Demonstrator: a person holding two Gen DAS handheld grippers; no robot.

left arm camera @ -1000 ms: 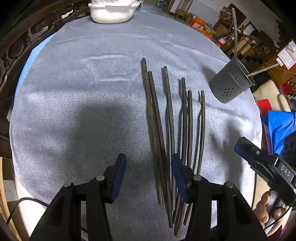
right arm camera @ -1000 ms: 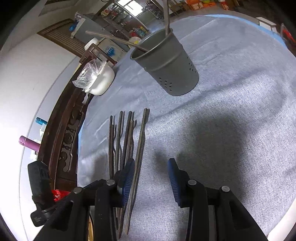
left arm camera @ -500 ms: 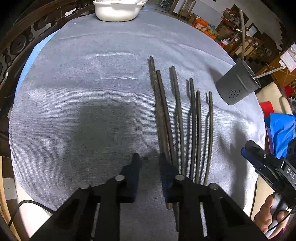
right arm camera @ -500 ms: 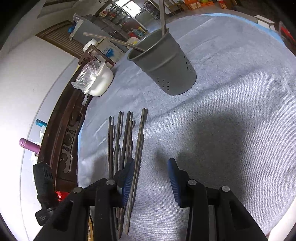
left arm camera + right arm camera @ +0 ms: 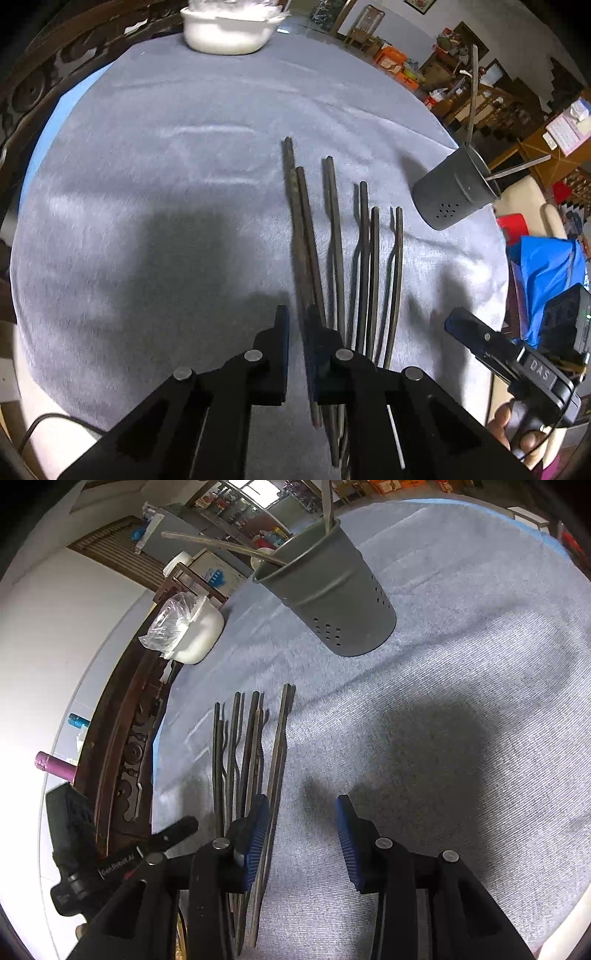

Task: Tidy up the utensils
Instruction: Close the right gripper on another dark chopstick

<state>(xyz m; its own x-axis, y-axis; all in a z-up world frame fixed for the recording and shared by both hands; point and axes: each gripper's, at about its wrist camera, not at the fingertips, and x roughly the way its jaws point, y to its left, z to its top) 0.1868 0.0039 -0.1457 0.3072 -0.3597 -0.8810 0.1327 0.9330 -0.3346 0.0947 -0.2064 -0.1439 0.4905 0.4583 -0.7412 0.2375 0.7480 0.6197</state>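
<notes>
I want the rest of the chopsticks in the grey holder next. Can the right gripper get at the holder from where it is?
Probably yes. The right gripper is open and empty, and only bare grey cloth lies between it and the grey holder; the chopsticks lie off to its side.

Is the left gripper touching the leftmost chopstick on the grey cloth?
Touching. In the left wrist view, the left gripper has its two pads closed on the leftmost chopstick, which runs between them with no gap showing.
</notes>
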